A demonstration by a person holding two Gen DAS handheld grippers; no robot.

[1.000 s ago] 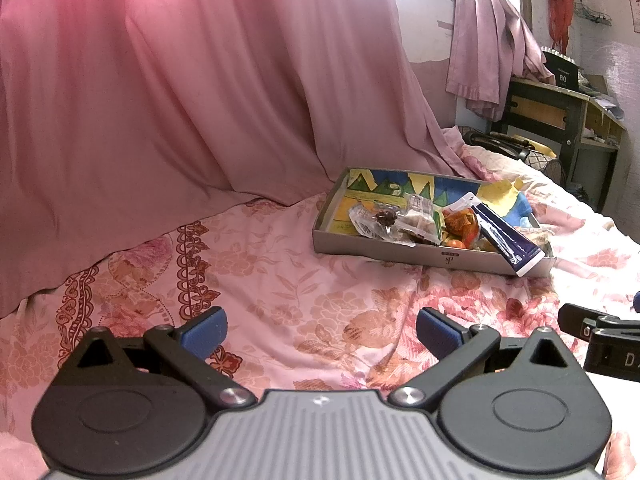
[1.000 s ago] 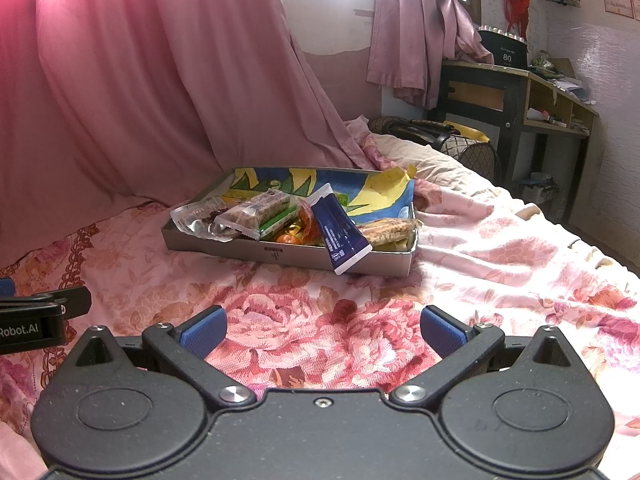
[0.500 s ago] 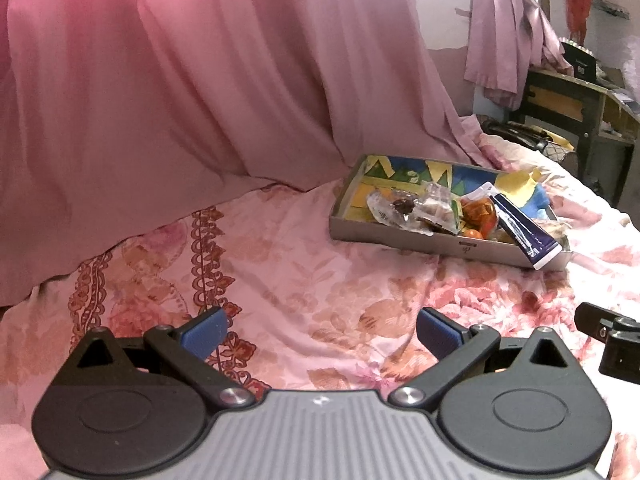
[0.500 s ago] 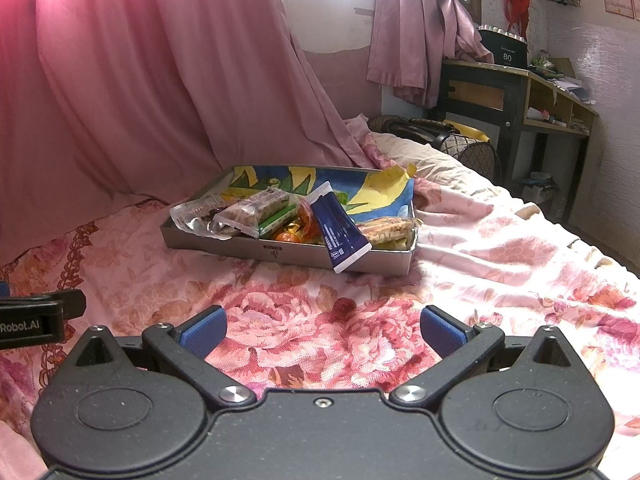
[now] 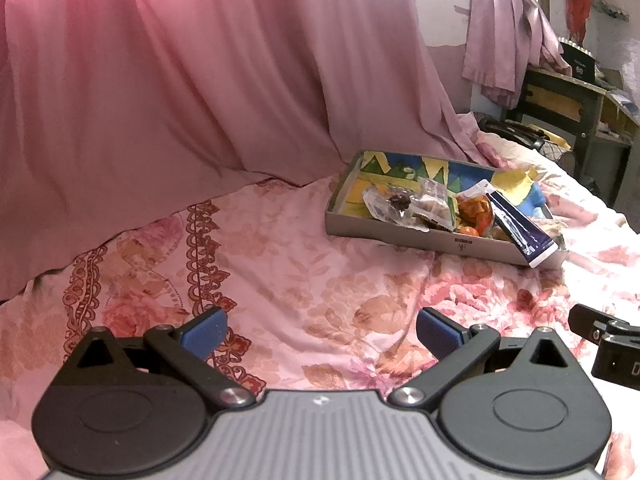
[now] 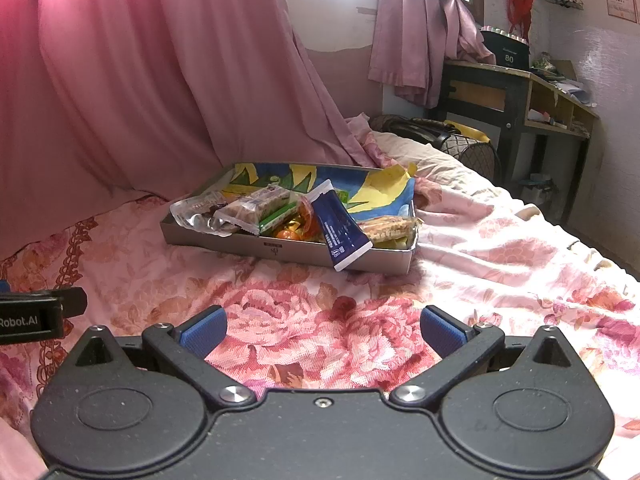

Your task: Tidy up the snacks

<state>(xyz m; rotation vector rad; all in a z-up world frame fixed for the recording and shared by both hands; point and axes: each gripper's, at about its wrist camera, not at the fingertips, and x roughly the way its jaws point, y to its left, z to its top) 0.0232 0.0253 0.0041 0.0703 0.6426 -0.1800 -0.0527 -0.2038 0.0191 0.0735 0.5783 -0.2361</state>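
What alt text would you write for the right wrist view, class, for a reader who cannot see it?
A shallow grey box of wrapped snacks sits on a pink flowered bedspread, with a dark blue packet leaning out over its near edge. The right gripper is open and empty in the foreground, short of the box. A pink curtain hangs behind.

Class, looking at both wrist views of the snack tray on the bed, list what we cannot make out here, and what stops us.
- Print on the dark blue packet: too small in both views.
- Snacks beneath the pile in the tray: hidden in the right wrist view by the near wall and the upper packets.
- Right gripper: cut off by the left wrist view's right edge.
- Desk contents: too small.
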